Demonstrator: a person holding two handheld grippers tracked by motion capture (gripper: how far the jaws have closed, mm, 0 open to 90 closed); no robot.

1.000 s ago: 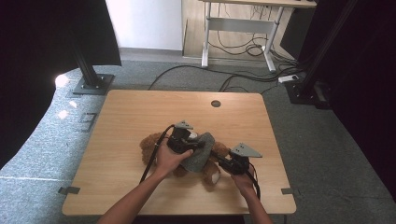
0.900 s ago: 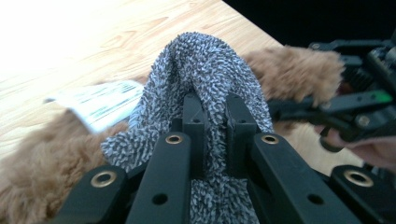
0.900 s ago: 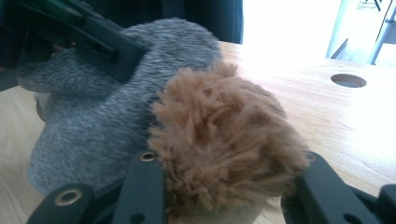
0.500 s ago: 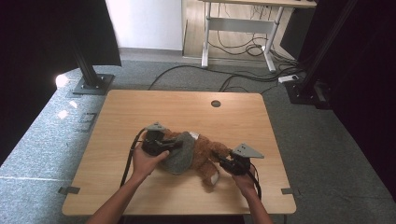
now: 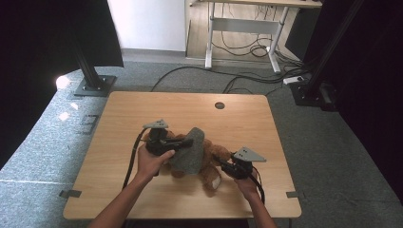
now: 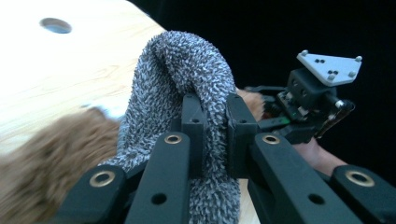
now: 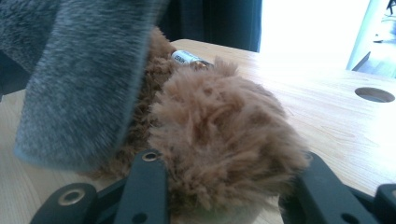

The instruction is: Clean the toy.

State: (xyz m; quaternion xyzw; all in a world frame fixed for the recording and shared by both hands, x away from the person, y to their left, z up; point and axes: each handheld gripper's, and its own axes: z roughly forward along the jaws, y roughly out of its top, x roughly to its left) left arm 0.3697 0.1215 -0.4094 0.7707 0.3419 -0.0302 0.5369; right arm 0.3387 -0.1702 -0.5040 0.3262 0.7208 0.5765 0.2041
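Observation:
A brown teddy bear (image 5: 209, 164) lies on the wooden table (image 5: 190, 109), partly under a grey fuzzy cloth (image 5: 189, 151). My left gripper (image 5: 186, 142) is shut on a fold of that cloth (image 6: 187, 70), which rises above the bear's body. In the left gripper view its jaws (image 6: 215, 126) pinch the cloth tightly, with brown fur (image 6: 46, 158) at the lower left. My right gripper (image 5: 222, 164) is shut on one furry limb of the bear (image 7: 224, 140), which bulges between its jaws (image 7: 224, 191). The grey cloth (image 7: 79, 84) hangs at the left there.
A small silver cylinder (image 7: 187, 57) lies against the bear's fur. A round cable hole (image 5: 219, 105) sits near the table's far edge. Black stands (image 5: 92, 80) and floor cables (image 5: 247, 78) lie beyond the table. The right gripper (image 6: 313, 102) faces the left one.
My left gripper has moved to the left and slightly up, drawing the grey cloth with it so it stands higher over the bear. The right gripper has kept still on the limb.

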